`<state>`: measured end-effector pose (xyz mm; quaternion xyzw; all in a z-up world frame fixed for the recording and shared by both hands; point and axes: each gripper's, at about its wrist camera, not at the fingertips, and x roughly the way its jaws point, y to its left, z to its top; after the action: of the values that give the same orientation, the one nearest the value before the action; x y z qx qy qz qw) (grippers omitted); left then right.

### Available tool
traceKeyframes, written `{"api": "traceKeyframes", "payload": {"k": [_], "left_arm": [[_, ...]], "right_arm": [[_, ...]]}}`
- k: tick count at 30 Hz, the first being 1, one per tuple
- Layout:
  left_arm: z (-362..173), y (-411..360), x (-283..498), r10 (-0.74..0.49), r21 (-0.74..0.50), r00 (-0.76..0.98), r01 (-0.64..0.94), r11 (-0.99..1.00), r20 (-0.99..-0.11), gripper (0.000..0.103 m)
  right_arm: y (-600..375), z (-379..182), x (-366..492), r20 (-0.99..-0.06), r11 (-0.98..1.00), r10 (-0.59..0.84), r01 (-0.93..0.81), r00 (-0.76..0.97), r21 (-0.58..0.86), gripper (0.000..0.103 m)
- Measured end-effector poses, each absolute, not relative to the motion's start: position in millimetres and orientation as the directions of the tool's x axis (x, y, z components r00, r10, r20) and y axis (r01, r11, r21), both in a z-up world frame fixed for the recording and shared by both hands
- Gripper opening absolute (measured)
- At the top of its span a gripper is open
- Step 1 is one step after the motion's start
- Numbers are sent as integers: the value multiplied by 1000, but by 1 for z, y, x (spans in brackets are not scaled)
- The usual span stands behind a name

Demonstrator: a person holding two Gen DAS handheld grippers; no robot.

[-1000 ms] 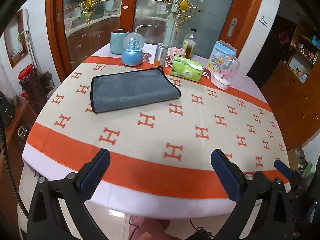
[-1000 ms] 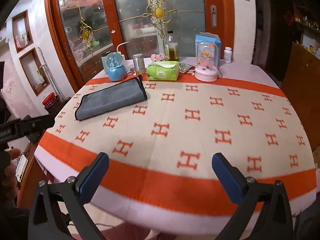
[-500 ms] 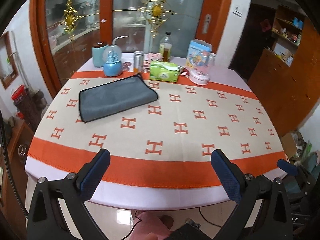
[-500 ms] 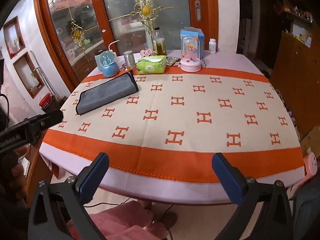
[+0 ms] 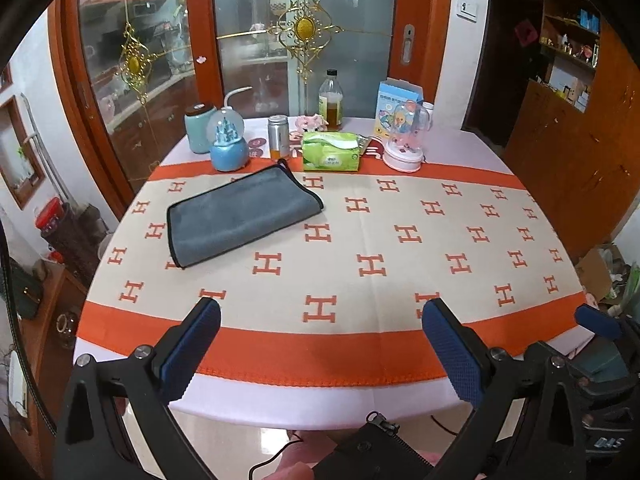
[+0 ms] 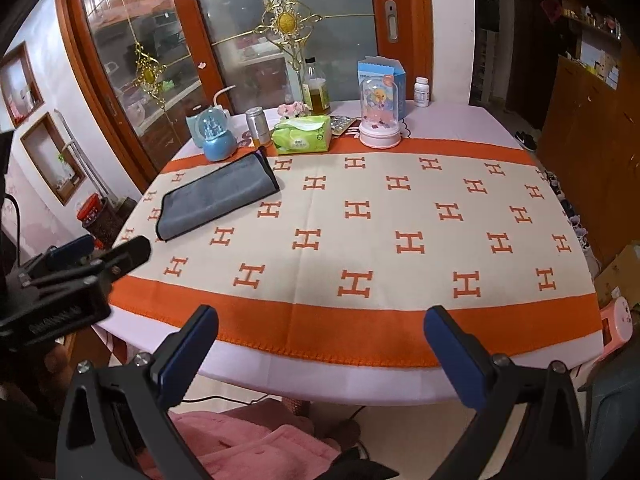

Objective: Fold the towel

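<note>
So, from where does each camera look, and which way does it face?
Left wrist: on the left tool, at the table's near edge, facing the grey towel and glass doors; both open fingers show.
Right wrist: on the right tool, same direction, further right; its open fingers, the left tool and a pink garment show.
Shared: towel, green tissue pack, H-patterned tablecloth.

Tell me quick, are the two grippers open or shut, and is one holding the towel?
Left gripper: open, holding nothing.
Right gripper: open, holding nothing.
The towel lies on the table, touched by neither.
</note>
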<state>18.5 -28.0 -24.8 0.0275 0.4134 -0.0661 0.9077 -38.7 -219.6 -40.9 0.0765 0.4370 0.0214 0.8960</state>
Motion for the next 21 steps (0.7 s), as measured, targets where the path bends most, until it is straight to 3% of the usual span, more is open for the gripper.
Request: {"api": "traceKeyframes", "payload": {"k": [8, 21], "left_arm": [[-24, -29, 13, -27, 42, 680, 84, 996, -733, 100], [-22, -39, 7, -19, 50, 710, 76, 996, -704, 102]], "right_arm": [[-224, -33, -46, -745, 980, 74, 88, 663, 176, 103], [-228, -36, -47, -740, 983, 65, 84, 669, 163, 103]]}}
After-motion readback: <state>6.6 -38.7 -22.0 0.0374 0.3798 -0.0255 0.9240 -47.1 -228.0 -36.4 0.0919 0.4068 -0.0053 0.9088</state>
